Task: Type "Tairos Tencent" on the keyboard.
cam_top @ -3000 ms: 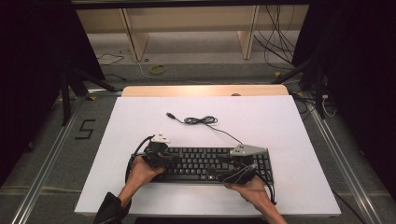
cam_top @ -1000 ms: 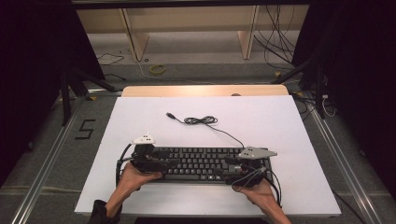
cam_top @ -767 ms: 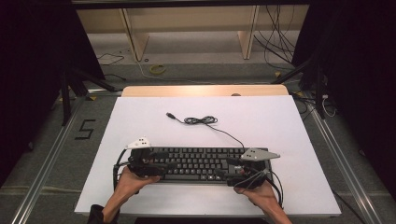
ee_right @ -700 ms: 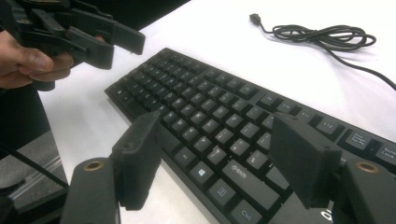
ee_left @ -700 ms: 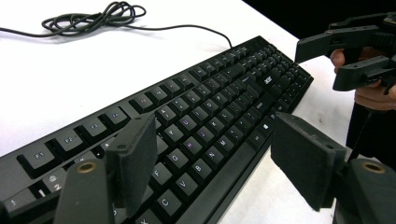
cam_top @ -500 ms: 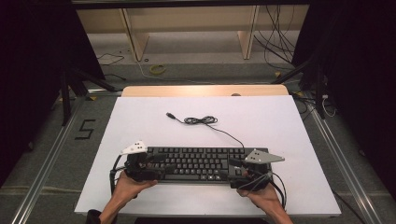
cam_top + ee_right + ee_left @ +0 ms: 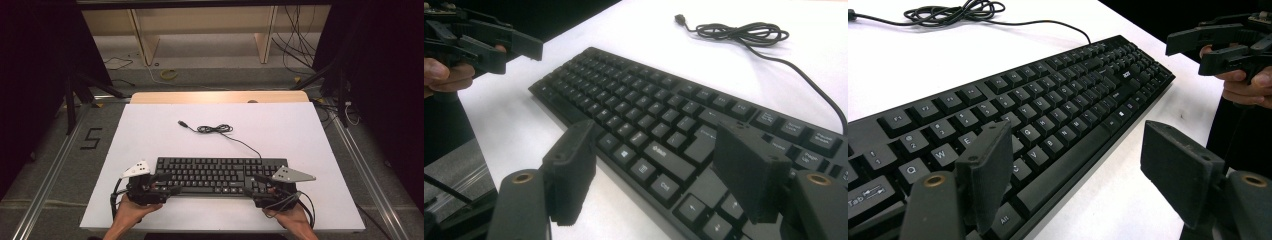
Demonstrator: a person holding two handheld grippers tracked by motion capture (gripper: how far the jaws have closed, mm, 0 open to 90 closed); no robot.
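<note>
1. Your left tool [image 7: 167, 184] has just been opening and its jaws now stand spread wide. In the left gripper view one jaw hangs over the keyboard's [image 7: 1038, 115] near-left corner and the other over bare surface [image 7: 1128, 200] in front of it; neither pad presses on anything.
2. Your right tool [image 7: 252, 184] is spread too. In the right gripper view one jaw sits over the keys at the keyboard's right end, the other over the surface beside its front edge, and nothing is pinched.
3. The keyboard [image 7: 220, 175] lies flat between your two tools, near the front edge of the white surface [image 7: 300, 130], its long side running left to right.
4. Its cable [image 7: 220, 131] runs from the back right of the keyboard to a loose coil farther back, ending in a plug [image 7: 183, 124] that lies on the surface.
5. Your hands [image 7: 131, 212] come in from the bottom of the high view, one at each end of the keyboard.
</note>
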